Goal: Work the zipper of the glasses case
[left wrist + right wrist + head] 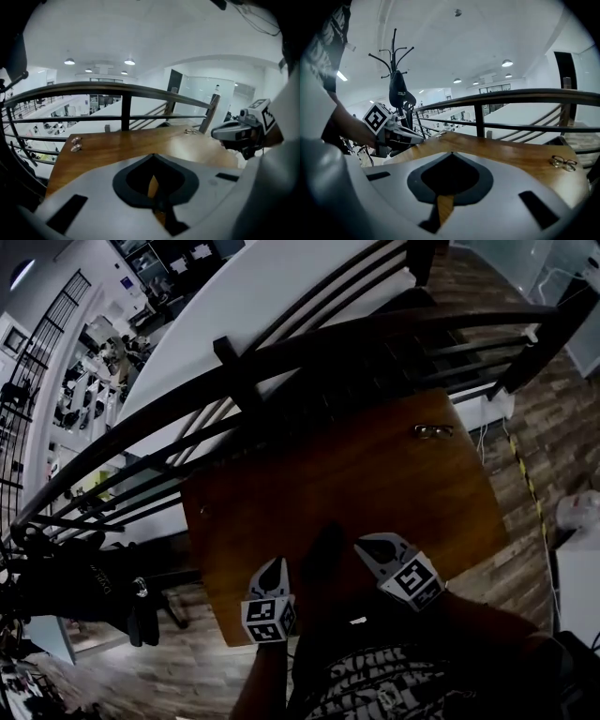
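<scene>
Both grippers hover low over the near edge of a brown wooden table (375, 484). My left gripper (274, 565) is shut with nothing in it, its jaws (152, 155) meeting over bare wood. My right gripper (368, 546) is also shut and empty, its tip (451, 153) above the tabletop. A dark shape (323, 545) lies on the table between them; I cannot tell whether it is the glasses case. Neither gripper view shows a case. Each gripper sees the other: the right gripper (236, 133) and the left gripper (393, 131).
A pair of glasses (433, 431) (191, 131) (563, 162) lies at the table's far right corner. Two small metal studs (75, 143) sit at its far left edge. A dark curved railing (281, 362) runs behind the table. A coat stand (396, 89) rises at the left.
</scene>
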`<state>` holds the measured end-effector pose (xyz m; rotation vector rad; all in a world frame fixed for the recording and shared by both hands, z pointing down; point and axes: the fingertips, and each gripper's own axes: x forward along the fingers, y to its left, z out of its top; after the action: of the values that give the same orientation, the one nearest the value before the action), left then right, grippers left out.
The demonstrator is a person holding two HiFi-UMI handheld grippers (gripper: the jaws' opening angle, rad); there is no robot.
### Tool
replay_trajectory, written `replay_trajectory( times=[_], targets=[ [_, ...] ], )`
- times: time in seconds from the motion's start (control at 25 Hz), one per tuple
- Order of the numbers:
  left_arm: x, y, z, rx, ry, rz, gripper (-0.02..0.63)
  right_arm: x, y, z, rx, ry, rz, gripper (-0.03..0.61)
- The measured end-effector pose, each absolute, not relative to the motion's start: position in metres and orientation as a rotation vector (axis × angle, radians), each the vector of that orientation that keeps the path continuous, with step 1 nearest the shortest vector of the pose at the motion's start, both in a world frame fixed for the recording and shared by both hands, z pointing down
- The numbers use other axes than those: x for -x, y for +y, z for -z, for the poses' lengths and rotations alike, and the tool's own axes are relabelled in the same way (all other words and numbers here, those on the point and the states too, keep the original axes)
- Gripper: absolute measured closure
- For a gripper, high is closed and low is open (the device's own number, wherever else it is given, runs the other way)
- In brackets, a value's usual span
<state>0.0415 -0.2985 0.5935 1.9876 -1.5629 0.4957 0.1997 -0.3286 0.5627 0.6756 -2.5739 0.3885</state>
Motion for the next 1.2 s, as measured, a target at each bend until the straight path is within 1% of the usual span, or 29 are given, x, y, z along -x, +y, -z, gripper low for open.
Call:
replay_trajectory(
  times=[0.12, 0.28, 0.4, 0.52, 0.68, 0.96, 1.08, 1.2],
  targets=[
    [-0.047, -0.3, -0.621, -2.025, -1.383, -0.518, 0.607, -0.189, -0.32, -0.592, -0.694, -2.502, -0.434, 0.588],
    [-0.077, -0.317, -0.651, -2.119, -1.073, -0.476, 0.609, -0.185, -0.315, -0.652, -0.797, -2.335, -0.706, 0.588],
    [-0.096, -0.322, -0.694, -2.144, -0.892, -0.616, 0.607, -0.195, -0.305, -0.709, -0.818, -2.176, -0.717, 0.588],
    [-0.084, -0.314, -0.724, -2.102, -0.862, -0.707, 0.609, -0.191, -0.289, -0.739, -0.811, -2.11, -0.697, 0.588],
    [-0.088, -0.3, -0.742, -2.078, -0.79, -0.688, 0.609, -0.19, -0.29, -0.755, -0.855, -2.088, -0.679, 0.588],
    [-0.111, -0.269, -0.744, -2.118, -0.724, -0.823, 0.609, -0.18, -0.301, -0.751, -0.835, -2.114, -0.656, 0.588],
    [-0.118, -0.261, -0.743, -2.152, -0.693, -0.865, 0.608, -0.181, -0.311, -0.751, -0.768, -2.131, -0.576, 0.588],
    [-0.108, -0.278, -0.72, -2.179, -0.785, -0.82, 0.608, -0.189, -0.309, -0.743, -0.764, -2.131, -0.469, 0.588]
  ],
)
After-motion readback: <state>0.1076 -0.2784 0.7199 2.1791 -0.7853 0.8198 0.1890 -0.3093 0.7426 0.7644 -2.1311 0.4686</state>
